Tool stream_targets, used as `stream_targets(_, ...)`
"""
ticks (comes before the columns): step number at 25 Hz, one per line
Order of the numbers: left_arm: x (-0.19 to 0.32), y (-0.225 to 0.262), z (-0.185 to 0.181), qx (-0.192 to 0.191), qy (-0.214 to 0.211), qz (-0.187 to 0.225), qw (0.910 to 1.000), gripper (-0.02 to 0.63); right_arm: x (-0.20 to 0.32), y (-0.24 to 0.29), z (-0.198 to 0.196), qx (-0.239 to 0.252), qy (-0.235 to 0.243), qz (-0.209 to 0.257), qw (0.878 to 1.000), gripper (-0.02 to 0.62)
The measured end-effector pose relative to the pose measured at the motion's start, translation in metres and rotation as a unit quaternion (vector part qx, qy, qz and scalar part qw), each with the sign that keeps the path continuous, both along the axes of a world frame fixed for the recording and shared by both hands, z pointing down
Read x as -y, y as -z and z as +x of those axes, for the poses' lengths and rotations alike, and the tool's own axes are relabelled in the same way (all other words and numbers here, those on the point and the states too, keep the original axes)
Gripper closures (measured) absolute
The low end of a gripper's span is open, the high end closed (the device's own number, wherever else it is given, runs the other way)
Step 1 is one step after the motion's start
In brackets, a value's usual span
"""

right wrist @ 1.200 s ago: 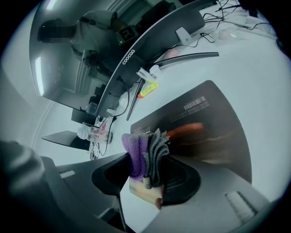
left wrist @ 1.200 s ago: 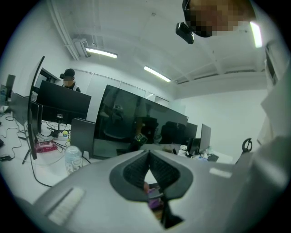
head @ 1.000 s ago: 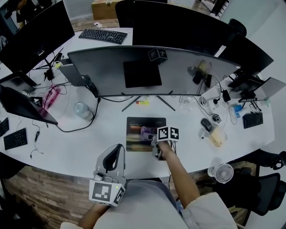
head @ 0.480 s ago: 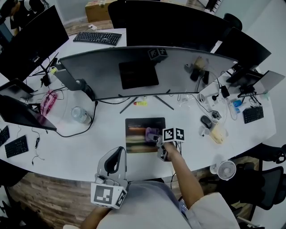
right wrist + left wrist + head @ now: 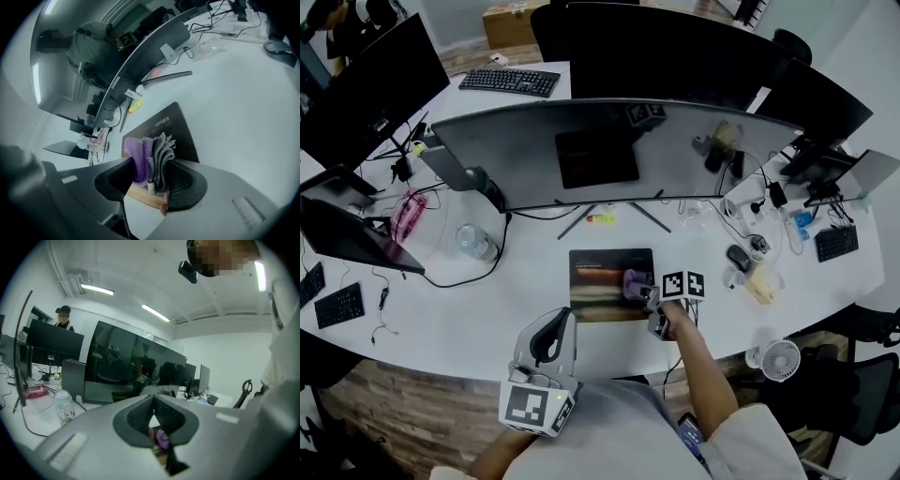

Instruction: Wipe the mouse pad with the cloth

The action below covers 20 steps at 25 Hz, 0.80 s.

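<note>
Forward, right hand-held gripper point(image 5: 648, 296) outstretched, clamping cloth point(image 5: 635, 281)

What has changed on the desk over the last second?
The right gripper, clamped on the cloth, has dragged it rightward across the mouse pad, from about the middle to near the right edge. Nothing was picked up or let go. The left gripper stays shut and empty near the person's body, and the pad has not shifted.
</note>
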State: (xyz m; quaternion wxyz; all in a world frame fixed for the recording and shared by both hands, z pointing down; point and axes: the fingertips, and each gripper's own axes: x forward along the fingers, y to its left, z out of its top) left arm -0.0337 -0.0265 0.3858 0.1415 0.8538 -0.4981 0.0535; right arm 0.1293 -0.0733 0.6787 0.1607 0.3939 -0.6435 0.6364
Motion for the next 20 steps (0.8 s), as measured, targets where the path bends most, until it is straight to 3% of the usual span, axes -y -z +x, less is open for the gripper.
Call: stream_targets(20, -0.002, -0.005, -0.008, 0.002, 0.002, -0.011, 0.9999, 0.606, -0.003, 0.000, 0.032, -0.013, -0.014, -0.009, 1.000, 0.401)
